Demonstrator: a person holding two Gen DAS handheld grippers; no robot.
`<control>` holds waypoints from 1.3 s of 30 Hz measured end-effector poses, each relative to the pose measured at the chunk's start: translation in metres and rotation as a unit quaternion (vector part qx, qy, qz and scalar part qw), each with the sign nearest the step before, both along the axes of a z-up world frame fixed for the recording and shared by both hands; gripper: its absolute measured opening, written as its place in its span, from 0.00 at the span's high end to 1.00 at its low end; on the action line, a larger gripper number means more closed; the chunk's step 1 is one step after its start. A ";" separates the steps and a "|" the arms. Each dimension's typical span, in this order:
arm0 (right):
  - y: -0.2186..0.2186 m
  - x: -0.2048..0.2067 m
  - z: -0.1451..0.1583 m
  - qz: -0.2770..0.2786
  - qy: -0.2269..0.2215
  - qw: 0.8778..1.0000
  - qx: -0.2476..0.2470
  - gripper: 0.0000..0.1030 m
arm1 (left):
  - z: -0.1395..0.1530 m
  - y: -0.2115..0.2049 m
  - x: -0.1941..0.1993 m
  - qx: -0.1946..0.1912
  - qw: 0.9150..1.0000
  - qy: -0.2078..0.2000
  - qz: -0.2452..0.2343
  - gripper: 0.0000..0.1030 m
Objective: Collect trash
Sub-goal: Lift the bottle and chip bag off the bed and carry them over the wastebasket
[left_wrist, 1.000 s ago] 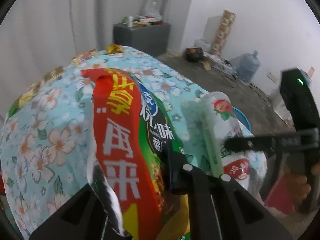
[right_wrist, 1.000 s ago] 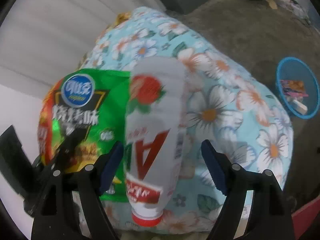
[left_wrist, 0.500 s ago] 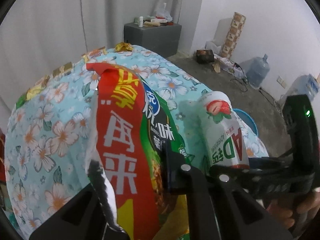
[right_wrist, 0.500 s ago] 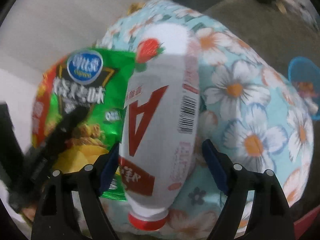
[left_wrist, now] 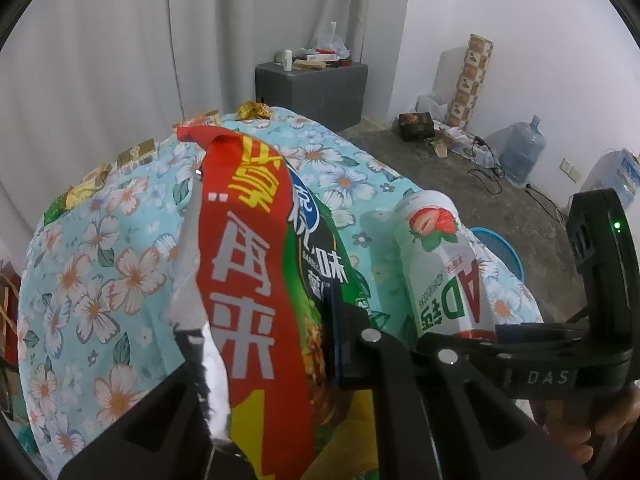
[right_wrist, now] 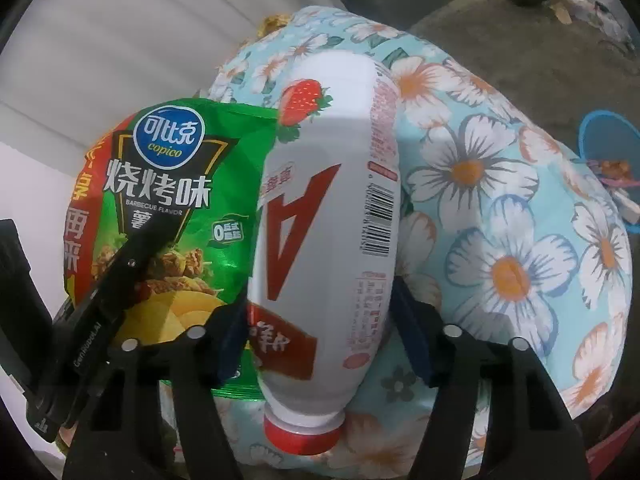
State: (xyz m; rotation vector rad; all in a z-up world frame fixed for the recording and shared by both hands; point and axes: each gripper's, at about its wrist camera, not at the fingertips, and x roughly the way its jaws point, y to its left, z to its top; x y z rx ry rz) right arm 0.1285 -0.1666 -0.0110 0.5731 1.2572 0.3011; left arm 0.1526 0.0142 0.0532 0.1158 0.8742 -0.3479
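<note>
My left gripper [left_wrist: 276, 356] is shut on a red and green chip bag [left_wrist: 256, 264], held up above the flowered table [left_wrist: 100, 264]. The bag also shows in the right wrist view [right_wrist: 168, 208], with the left gripper's finger across it. My right gripper [right_wrist: 320, 320] is shut on a white strawberry drink bottle [right_wrist: 332, 208] with a red cap, held cap toward the camera. The bottle shows in the left wrist view [left_wrist: 444, 268] beside the bag.
A blue trash basket [right_wrist: 612, 160] with some trash stands on the floor right of the table; it also shows in the left wrist view [left_wrist: 500, 248]. Several snack wrappers [left_wrist: 136, 152] lie along the table's far edge. A grey cabinet [left_wrist: 312, 88] and a water jug [left_wrist: 524, 152] stand beyond.
The right gripper's jaws have closed onto the bottle, which was loose between them a second ago. Both grippers have lifted a little with their loads.
</note>
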 end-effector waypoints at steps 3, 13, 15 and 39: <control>0.000 -0.002 0.003 0.002 -0.004 1.000 0.001 0.45 | 0.004 0.000 -0.003 0.000 1.000 -0.006 0.000 0.96; -0.011 -0.007 0.007 -0.002 -0.013 1.000 0.013 0.46 | 0.012 -0.008 -0.012 0.005 1.000 -0.018 -0.009 0.97; -0.015 -0.009 0.007 -0.006 -0.016 1.000 0.014 0.46 | 0.014 -0.011 -0.014 0.004 1.000 -0.022 -0.013 0.97; -0.117 -0.063 0.027 -0.106 -0.068 0.989 0.072 0.46 | 0.040 -0.088 -0.050 0.039 0.992 -0.084 -0.081 0.99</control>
